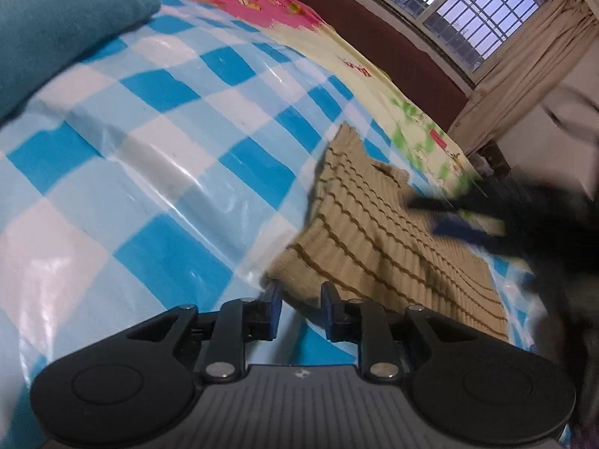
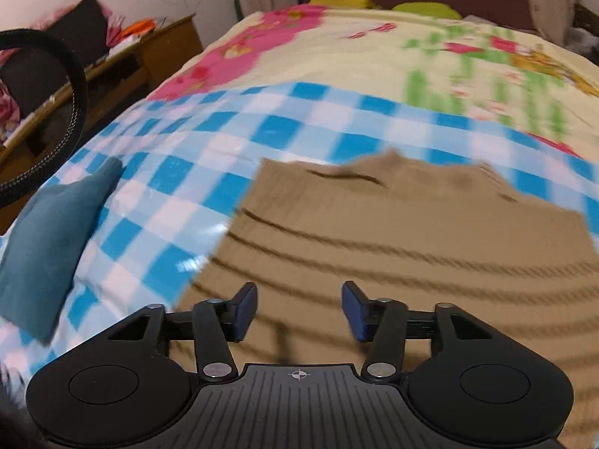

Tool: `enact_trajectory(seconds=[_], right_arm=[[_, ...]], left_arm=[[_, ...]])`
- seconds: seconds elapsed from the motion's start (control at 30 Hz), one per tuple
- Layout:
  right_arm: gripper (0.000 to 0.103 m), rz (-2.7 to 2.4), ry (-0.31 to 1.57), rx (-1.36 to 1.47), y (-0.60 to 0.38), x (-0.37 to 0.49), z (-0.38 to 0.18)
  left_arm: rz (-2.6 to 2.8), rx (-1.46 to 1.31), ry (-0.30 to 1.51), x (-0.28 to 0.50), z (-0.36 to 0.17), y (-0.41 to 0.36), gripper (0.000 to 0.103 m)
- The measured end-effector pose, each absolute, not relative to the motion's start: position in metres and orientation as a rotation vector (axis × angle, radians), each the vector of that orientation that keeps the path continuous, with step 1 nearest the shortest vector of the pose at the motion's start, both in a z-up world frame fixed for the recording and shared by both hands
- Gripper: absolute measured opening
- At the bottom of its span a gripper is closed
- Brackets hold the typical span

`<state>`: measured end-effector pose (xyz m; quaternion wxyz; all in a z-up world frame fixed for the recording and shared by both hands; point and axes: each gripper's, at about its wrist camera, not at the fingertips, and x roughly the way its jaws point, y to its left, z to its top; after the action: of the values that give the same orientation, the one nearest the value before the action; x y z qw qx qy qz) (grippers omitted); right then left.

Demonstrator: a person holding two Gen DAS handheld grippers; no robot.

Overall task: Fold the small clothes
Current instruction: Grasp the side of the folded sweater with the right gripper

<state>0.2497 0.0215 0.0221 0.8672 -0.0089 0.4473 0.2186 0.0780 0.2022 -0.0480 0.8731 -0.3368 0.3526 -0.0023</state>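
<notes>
A tan knitted garment with thin brown stripes point(image 1: 378, 224) lies on a blue and white checked plastic sheet point(image 1: 157, 142). My left gripper point(image 1: 299, 295) is low at the garment's near corner, and a fold of the knit sits between its two blue pads, which stand a little apart. My right gripper point(image 2: 299, 307) is open and empty, hovering over the garment point(image 2: 393, 247). It shows blurred in the left wrist view point(image 1: 483, 217), over the garment's far side.
A teal folded cloth point(image 1: 56, 33) lies on the sheet at the left, also in the right wrist view point(image 2: 52, 239). A yellow floral bedspread point(image 2: 374, 48) covers the bed beyond. A wooden desk point(image 2: 123, 60) stands at the left. A barred window point(image 1: 468, 7) is behind.
</notes>
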Motion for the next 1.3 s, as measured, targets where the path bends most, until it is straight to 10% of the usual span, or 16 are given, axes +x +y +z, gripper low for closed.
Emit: enact_trajectory(seconds=[0.43,0.9,1.3], right_arm=[[0.060,0.299,1.023,-0.320,0.120,0.304,-0.024],[0.029,0.307,1.050,-0.334,0.114,0.309,-0.024],[0.017,0.420,0.991,-0.003,0.034,0.300,0.024]], left_arm=[[-0.128,-0.730,0.722,0.086,-0.064,0.202,0.038],[-0.140,-0.734,0.726,0.089,-0.066,0.200,0.044],[-0.119,-0.659,0.770,0.113,-0.040,0.165,0.018]])
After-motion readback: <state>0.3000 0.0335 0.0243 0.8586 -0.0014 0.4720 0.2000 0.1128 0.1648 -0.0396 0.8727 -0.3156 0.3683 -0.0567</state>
